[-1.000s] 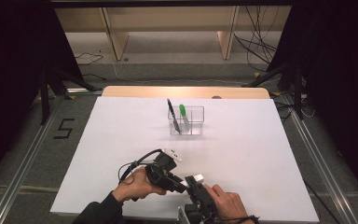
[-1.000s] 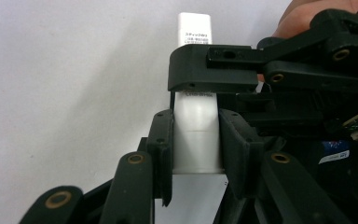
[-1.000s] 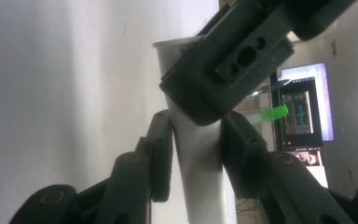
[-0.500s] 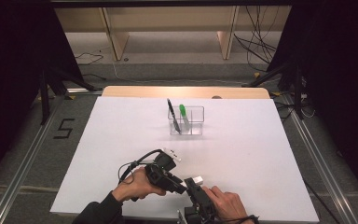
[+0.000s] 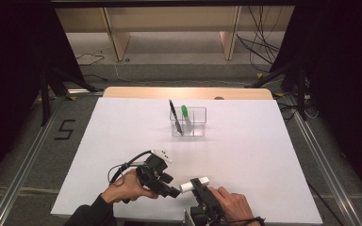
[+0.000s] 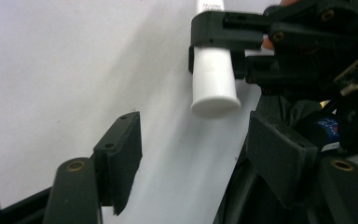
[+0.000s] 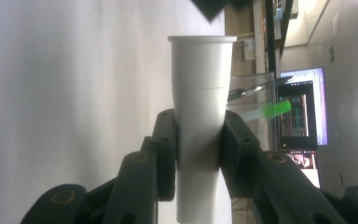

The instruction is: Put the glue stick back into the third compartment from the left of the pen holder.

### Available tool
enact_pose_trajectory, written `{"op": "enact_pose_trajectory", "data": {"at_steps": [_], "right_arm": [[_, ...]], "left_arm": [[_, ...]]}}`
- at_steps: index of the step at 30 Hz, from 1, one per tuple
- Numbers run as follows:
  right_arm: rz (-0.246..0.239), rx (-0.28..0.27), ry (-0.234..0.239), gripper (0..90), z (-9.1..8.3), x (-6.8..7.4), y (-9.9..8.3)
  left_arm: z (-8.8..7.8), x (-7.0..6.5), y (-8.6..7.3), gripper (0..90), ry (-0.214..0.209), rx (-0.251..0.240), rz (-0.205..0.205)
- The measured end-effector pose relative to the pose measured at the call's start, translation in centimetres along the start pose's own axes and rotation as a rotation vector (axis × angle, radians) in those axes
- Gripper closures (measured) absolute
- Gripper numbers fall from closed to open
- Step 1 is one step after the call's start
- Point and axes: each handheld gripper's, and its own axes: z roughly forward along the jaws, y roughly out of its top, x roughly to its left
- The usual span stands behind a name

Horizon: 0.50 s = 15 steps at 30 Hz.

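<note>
A: Changed since a second ago?
B: Left gripper (image 5: 173, 193) jaws just opened, now spread and clear of the tube's (image 5: 194, 184) end; earlier closed near that end. Hands barely shifted, low centre of the high view.

A: Right gripper (image 5: 195, 184)?
B: Pinching the white tube at mid-length, pads pressed on both sides, as before.

A: Surface and room?
B: White table (image 5: 264, 155), wooden edge at the far side. Clear holder (image 5: 188, 122) at upper centre, with a black pen (image 5: 175, 117) and a green marker (image 5: 185, 117) leaning inside. Grey floor, cables, dark curtains at both sides, a "5" marked at left.

A: Tube's place and axis?
B: Low centre of the high view, just above the table, between the two grippers. Long axis roughly level, running lower left to upper right; near end facing the left gripper. In the left gripper view (image 6: 213, 70), flat end pointing down between the spread jaws, untouched.
</note>
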Motion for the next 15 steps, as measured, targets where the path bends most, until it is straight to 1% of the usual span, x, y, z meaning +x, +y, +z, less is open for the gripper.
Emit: {"op": "enact_pose_trajectory", "data": {"at_steps": [2,3,5,8,10,12,13,14,15], "right_arm": [[0.017,0.013,0.003,70.3,0.1,0.0,-0.1],[0.019,0.009,0.003,70.3,0.1,-0.1,-0.2],[0.055,0.013,0.006,70.3,0.2,-0.3,-0.5],[0.128,0.013,0.014,70.3,0.3,-0.9,-1.1],[0.198,0.008,0.013,70.3,0.4,-1.5,-1.5],[0.283,0.011,0.023,70.3,0.4,-2.3,-2.0],[0.316,0.004,0.023,70.3,0.5,-2.8,-2.3],[0.354,0.001,0.025,70.3,0.6,-3.2,-2.6],[0.407,0.006,0.029,70.3,0.7,-3.5,-2.8]], "left_arm": [[-0.2,0.1,-0.2,32.4,0.004,-0.009,0.011],[-0.2,0.1,-0.4,31.4,0.007,-0.012,0.01],[-0.3,0.4,-0.7,29.8,0.026,-0.029,0.01],[-0.4,0.9,-1.5,27.2,0.049,-0.071,-0.003],[-0.4,1.3,-2.1,24.1,0.075,-0.102,0.002],[-0.4,1.6,-2.7,22.8,0.08,-0.137,0.004],[-0.3,1.7,-2.9,22.0,0.087,-0.166,0.0],[-0.4,1.9,-3.2,21.3,0.092,-0.18,0.005],[-0.3,2.1,-3.5,21.0,0.097,-0.207,0.001]]}}
